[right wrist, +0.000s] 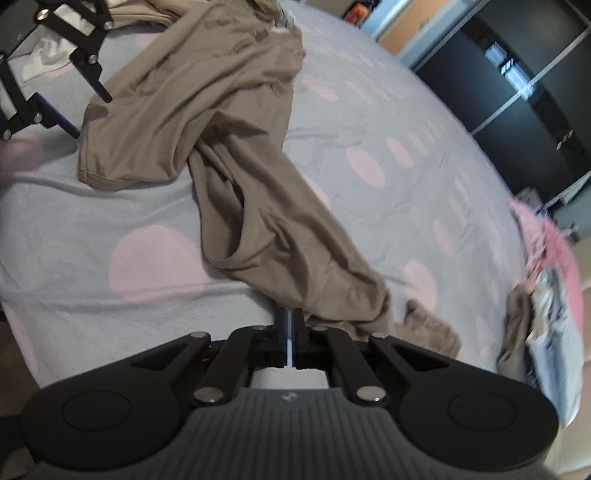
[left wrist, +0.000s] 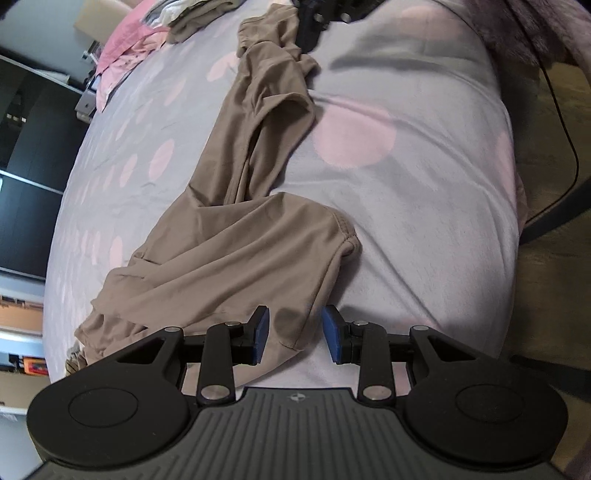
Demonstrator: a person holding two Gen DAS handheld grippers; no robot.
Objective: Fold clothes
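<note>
A long tan garment (left wrist: 236,251) lies crumpled across the bed, stretched between my two grippers. My left gripper (left wrist: 297,330) is open, its blue pads (left wrist: 262,328) standing on either side of the garment's near corner without pressing on it. In the right wrist view the same gripper (right wrist: 90,112) hangs over that corner at the top left. My right gripper (right wrist: 291,321) is shut on the other end of the tan garment (right wrist: 229,122), where the cloth bunches at its tips. In the left wrist view that right gripper (left wrist: 308,33) shows at the far end.
The bed has a lilac sheet with pink dots (left wrist: 406,184). A pile of pink and pale clothes (right wrist: 546,288) sits at one side, with a small tan piece (right wrist: 432,332) near my right gripper. A dark wardrobe (right wrist: 517,92) stands beyond. A black cable (left wrist: 565,129) hangs past the bed's edge.
</note>
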